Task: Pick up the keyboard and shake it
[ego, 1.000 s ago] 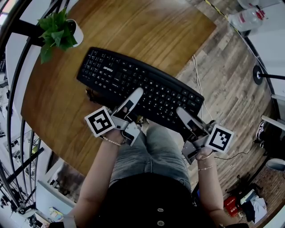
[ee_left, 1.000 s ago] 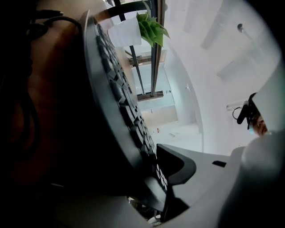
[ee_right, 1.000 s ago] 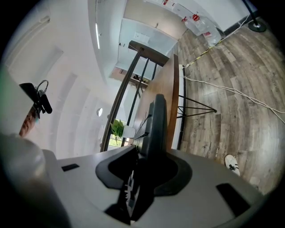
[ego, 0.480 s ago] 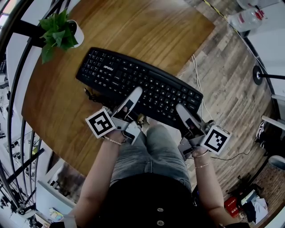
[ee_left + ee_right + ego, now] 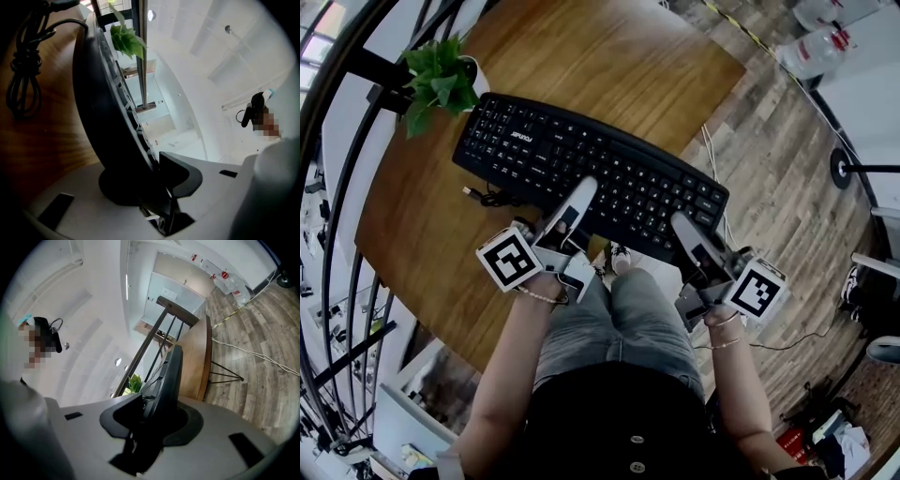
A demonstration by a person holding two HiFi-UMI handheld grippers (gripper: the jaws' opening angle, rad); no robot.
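Observation:
A black keyboard (image 5: 581, 173) is held in the air over the round wooden table (image 5: 609, 56), slanting from upper left to lower right. My left gripper (image 5: 581, 199) is shut on its near edge left of the middle; the keyboard (image 5: 110, 136) runs edge-on between those jaws. My right gripper (image 5: 682, 232) is shut on the near edge toward the right end, and the keyboard (image 5: 164, 380) stands edge-on between its jaws too. The keyboard's coiled cable (image 5: 487, 197) hangs under its left part, seen also as the cable (image 5: 23, 79) in the left gripper view.
A potted plant (image 5: 441, 80) in a white pot stands at the table's left edge, close to the keyboard's left end. Black railing bars (image 5: 337, 187) run along the left. A white cord (image 5: 712, 159) lies on the plank floor right of the table.
The keyboard has risen and shifted up and left in the head view, its left end now near the plant. The cable has come out from under it. Both grippers keep their hold.

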